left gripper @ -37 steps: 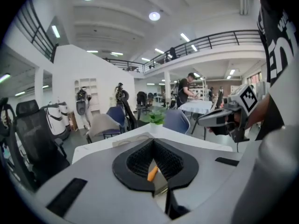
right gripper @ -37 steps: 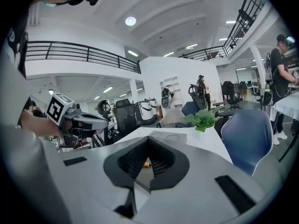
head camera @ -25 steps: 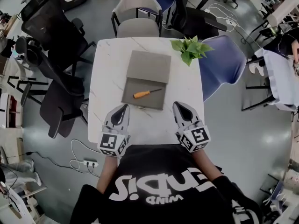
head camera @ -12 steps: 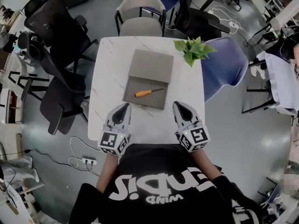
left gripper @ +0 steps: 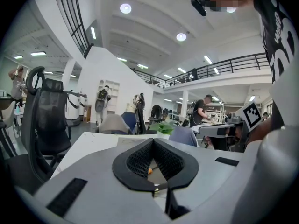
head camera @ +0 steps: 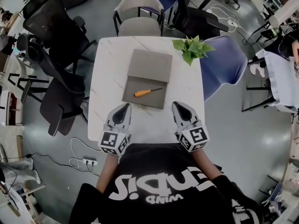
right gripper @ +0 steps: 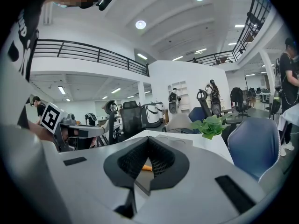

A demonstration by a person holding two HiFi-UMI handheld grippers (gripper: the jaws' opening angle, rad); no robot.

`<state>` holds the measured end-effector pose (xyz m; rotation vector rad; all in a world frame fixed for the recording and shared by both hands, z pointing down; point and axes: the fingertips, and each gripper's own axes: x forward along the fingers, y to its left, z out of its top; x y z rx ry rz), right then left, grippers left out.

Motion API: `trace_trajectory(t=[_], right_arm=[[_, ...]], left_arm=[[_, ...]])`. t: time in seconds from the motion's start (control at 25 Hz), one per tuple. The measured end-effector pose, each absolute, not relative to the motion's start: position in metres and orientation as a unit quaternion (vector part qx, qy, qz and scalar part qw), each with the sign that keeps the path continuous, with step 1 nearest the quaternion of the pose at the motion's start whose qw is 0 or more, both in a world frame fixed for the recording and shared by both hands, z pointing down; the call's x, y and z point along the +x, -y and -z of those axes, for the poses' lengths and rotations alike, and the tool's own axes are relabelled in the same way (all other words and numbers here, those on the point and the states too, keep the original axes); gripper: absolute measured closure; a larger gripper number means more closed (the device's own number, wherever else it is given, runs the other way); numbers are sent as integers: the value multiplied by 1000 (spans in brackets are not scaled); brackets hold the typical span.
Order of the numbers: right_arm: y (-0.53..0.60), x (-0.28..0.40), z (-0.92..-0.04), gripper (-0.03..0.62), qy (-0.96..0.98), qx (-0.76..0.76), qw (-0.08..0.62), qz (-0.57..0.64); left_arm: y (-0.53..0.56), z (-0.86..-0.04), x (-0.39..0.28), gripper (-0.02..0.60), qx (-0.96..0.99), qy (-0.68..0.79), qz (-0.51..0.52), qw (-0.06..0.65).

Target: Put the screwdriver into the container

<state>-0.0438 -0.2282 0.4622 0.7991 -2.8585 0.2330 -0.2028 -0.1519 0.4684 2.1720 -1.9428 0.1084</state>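
Two handheld grippers hovered over the near edge of a white marble-top table [head camera: 107,78], seen from the head camera. An orange-handled screwdriver [head camera: 147,92] lay at the table's centre on the near half of a flat grey container [head camera: 154,101] that was opened out in two panels, its handle toward 8 o'clock and its shaft toward 2 o'clock. The left gripper [head camera: 125,106] sat at about 7 o'clock from the screwdriver and the right gripper [head camera: 178,105] at about 5 o'clock. Both stood just short of the container's near edge, apart from it and from each other. In the left gripper view, the left gripper's [left gripper: 153,140] black ribbed pads met at their tips and held nothing, and a speck of the screwdriver's [left gripper: 149,171] orange handle showed through the hollow behind them. The right gripper view showed the same: the right gripper's [right gripper: 148,139] jaws were pressed together at the tips and empty, with the screwdriver [right gripper: 146,168] visible beyond. Each gripper carried a cube with square markers at its rear, the left cube [head camera: 113,143] and the right cube [head camera: 192,138] close against the person's black shirt [head camera: 159,185] with white lettering. A small green potted plant [head camera: 191,49] stood at the table's 1 o'clock corner. A grey chair [head camera: 138,13] was drawn up at 12 o'clock, a blue chair [head camera: 224,64] at 2 o'clock, and black office chairs [head camera: 51,27] stood at 9 to 10 o'clock. A power strip [head camera: 86,162] lay on the grey floor at 8 o'clock.
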Motion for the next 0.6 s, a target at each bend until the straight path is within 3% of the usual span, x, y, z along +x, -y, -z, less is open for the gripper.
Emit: trace_trajectory(t=[0.6], right_arm=[[232, -46, -462, 585, 958, 265, 80, -80]], left_arm=[[157, -468, -205, 568, 739, 663, -44, 111]])
